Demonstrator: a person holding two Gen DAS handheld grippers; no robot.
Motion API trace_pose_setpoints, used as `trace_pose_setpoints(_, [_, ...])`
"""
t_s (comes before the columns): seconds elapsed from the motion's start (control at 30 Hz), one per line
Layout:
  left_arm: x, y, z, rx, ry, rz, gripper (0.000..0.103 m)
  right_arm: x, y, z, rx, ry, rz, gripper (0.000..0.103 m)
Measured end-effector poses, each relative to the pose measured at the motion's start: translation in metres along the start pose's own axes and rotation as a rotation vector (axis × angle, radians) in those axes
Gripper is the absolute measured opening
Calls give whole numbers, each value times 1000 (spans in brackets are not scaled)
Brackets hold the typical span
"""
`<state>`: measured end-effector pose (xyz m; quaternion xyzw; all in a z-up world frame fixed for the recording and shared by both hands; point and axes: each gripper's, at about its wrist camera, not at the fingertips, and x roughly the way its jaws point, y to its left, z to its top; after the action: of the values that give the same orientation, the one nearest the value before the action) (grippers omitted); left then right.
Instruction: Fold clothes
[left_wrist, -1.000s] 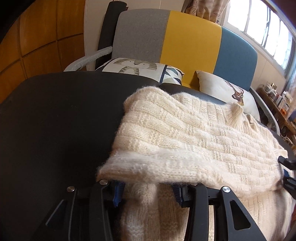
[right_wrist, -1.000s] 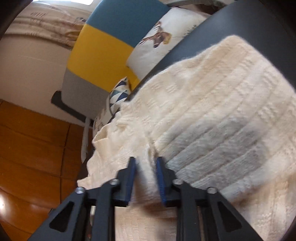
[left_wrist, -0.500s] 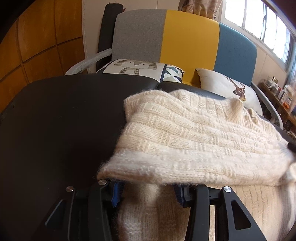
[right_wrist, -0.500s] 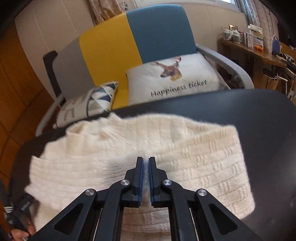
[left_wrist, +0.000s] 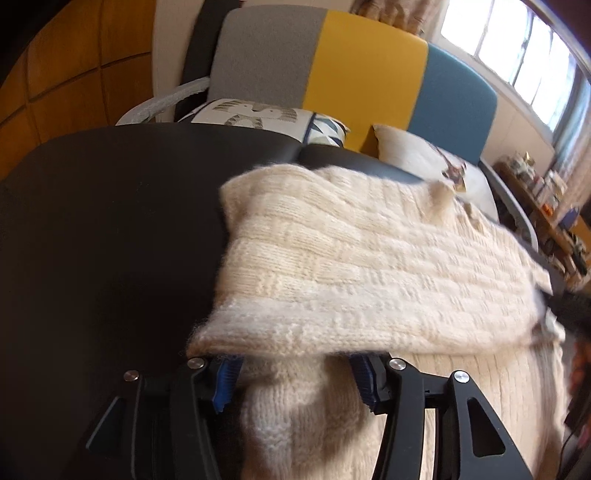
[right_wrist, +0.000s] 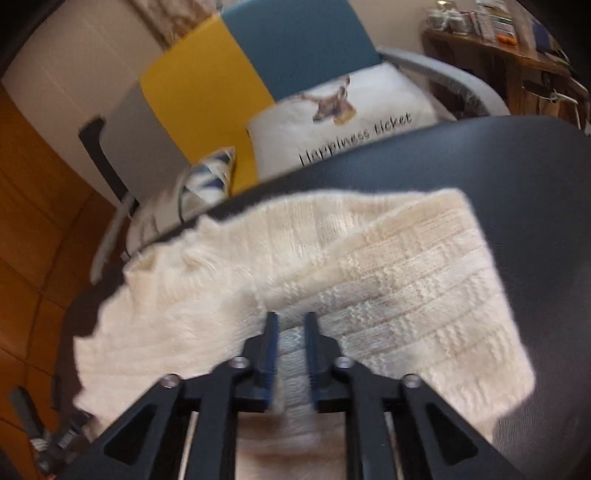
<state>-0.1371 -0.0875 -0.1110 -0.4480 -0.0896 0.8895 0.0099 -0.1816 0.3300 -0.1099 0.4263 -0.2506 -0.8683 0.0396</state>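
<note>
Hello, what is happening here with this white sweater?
A person with a gripper in each hand is folding a cream knit sweater on a black table. The left gripper is open, with a bunch of knit between its fingers under a folded-over layer. The right gripper has its fingers slightly apart over the knit; whether it grips is unclear. One part is already folded across the body. A sofa with cushions stands behind.

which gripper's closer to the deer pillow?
Right, judging loosely. The right gripper points toward the deer pillow from over the sweater. The left gripper sees it far off to its right.
</note>
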Motion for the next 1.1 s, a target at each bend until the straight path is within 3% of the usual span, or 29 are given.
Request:
trace_pose_setpoints(0.17, [-17, -2, -16, 2, 14, 2, 58, -10, -7, -20, 110, 36, 121, 27])
trace_pose_setpoints(0.3, [-19, 1, -33, -8, -38, 30, 59, 6, -20, -31, 236, 86, 190, 27])
trace_pose_setpoints(0.43, [-14, 4, -32, -5, -47, 48, 61, -2, -24, -34, 288, 16, 219, 27])
trace_pose_setpoints(0.5, [-7, 5, -25, 14, -45, 48, 62, -5, -25, -34, 284, 9, 232, 29])
trace_pose_setpoints(0.63, [4, 4, -10, 62, -44, 48, 65, 7, -19, -34, 231, 90, 222, 30])
trace_pose_setpoints(0.87, [10, 0, 11, 111, 5, 35, 66, -3, -27, -33, 304, 3, 275, 33])
trace_pose_setpoints(1.0, [-19, -2, -8, 98, 47, -63, 68, 3, -29, -33, 274, 52, 271, 35])
trace_pose_setpoints(1.1, [-32, -3, -32, 147, 57, -54, 71, 13, -25, -37, 278, 69, 273, 35])
